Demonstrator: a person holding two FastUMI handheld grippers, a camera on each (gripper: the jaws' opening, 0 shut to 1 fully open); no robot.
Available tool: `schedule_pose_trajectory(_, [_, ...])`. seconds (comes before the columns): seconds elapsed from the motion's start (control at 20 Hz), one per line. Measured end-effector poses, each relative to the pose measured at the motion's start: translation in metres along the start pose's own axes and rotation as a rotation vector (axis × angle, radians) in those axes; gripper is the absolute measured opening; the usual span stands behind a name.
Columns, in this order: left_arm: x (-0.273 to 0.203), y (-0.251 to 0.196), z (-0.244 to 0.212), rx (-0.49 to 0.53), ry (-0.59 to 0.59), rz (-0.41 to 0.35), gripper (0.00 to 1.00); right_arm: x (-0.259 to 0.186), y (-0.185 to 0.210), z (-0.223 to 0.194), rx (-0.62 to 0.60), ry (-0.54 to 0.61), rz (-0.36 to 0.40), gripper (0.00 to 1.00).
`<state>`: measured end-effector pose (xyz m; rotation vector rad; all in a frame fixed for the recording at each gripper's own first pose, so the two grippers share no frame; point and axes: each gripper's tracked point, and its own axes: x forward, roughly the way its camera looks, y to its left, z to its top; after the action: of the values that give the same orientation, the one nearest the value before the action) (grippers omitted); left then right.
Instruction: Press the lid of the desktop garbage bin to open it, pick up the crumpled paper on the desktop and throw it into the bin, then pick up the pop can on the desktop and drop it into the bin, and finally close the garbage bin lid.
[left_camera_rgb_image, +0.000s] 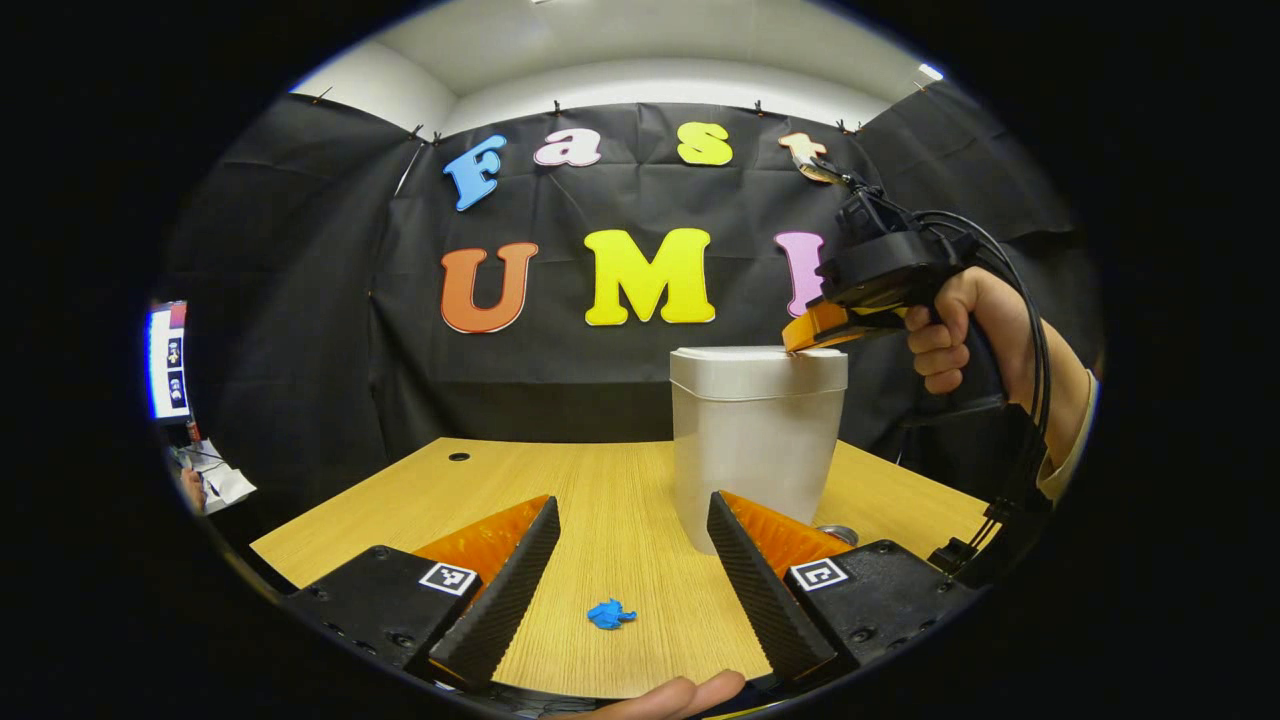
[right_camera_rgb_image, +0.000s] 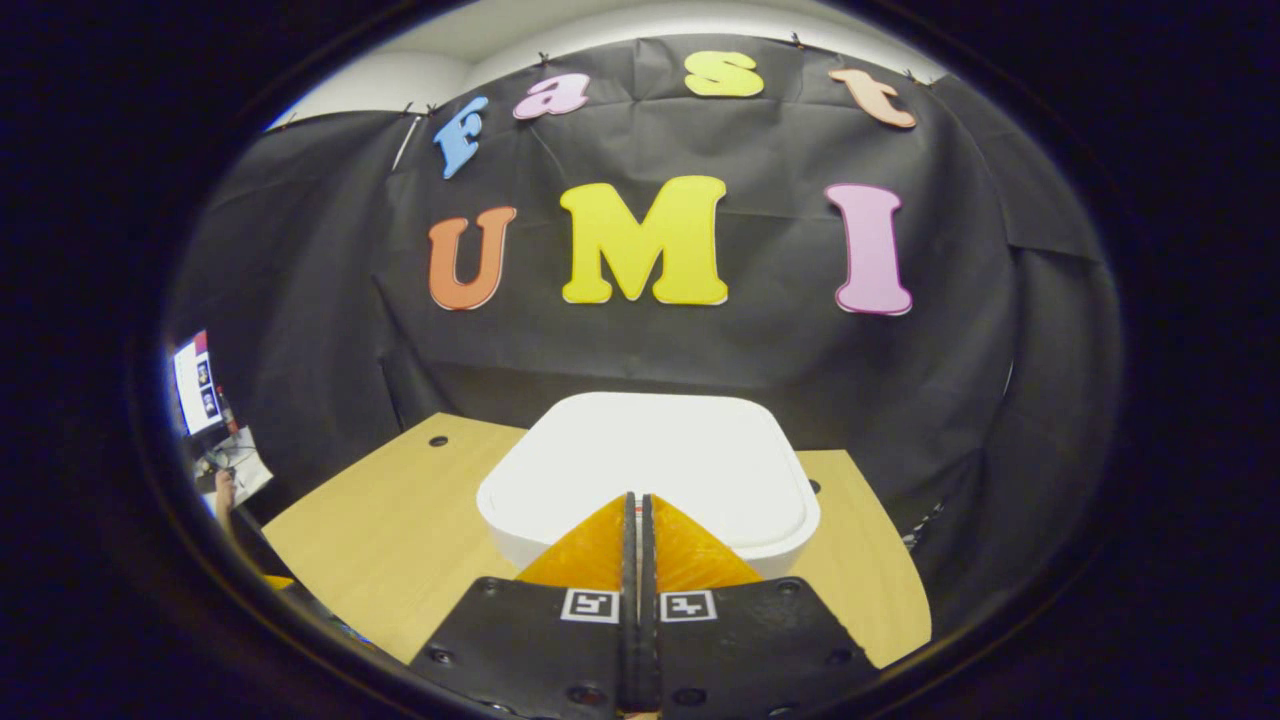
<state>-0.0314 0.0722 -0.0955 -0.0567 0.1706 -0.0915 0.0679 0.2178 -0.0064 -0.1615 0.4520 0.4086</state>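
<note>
A white bin (left_camera_rgb_image: 755, 460) stands on the wooden table (left_camera_rgb_image: 560, 480), its lid (left_camera_rgb_image: 758, 368) down. In the left gripper view a hand holds my right gripper (left_camera_rgb_image: 800, 338) over the bin, tips at the lid's right rim. The right gripper view shows that gripper (right_camera_rgb_image: 637, 500) shut with nothing between the fingers, low over the white lid (right_camera_rgb_image: 700, 450). My left gripper (left_camera_rgb_image: 632, 505) stands open near the table's front edge. Blue crumpled paper (left_camera_rgb_image: 610, 613) lies on the table between its fingers. A sliver of the pop can (left_camera_rgb_image: 838, 534) shows beside the bin's base, mostly hidden by a finger.
A screen (left_camera_rgb_image: 167, 360) and loose papers (left_camera_rgb_image: 225, 485) sit beyond the table's left edge. A small cable hole (left_camera_rgb_image: 459, 456) marks the table's far left corner. Cables (left_camera_rgb_image: 1020, 420) hang from the right gripper. A fingertip of a hand (left_camera_rgb_image: 670, 695) shows at the bottom.
</note>
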Motion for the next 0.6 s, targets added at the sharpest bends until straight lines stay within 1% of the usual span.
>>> schedule_pose_trajectory(0.05, [-0.001, -0.001, 0.000, 0.000, -0.001, -0.002, 0.98, -0.001, -0.003, 0.004, -0.010, -0.038, -0.020, 0.01])
schedule_pose_trajectory(0.1, [0.001, -0.001, 0.000, 0.004, 0.002, 0.000, 0.98, -0.012, -0.011, 0.014, -0.025, -0.092, -0.055, 0.01])
schedule_pose_trajectory(0.2, [0.002, 0.000, -0.002, 0.006, 0.007, 0.001, 0.98, -0.030, -0.006, 0.017, -0.057, -0.188, -0.061, 0.00])
schedule_pose_trajectory(0.25, [0.001, 0.000, -0.002, 0.005, 0.009, 0.003, 0.98, -0.038, 0.000, 0.011, -0.049, -0.205, -0.045, 0.00])
schedule_pose_trajectory(0.35, [0.003, 0.000, -0.004, 0.006, 0.014, 0.006, 0.98, -0.055, 0.016, -0.006, -0.018, -0.219, 0.027, 0.00])
schedule_pose_trajectory(0.45, [0.002, 0.001, -0.004, 0.013, 0.014, 0.011, 0.98, -0.075, 0.020, -0.015, 0.004, -0.259, 0.062, 0.00])
schedule_pose_trajectory(0.6, [0.004, 0.003, -0.005, 0.014, 0.014, 0.016, 0.98, -0.100, 0.013, -0.031, 0.017, -0.313, 0.067, 0.00])
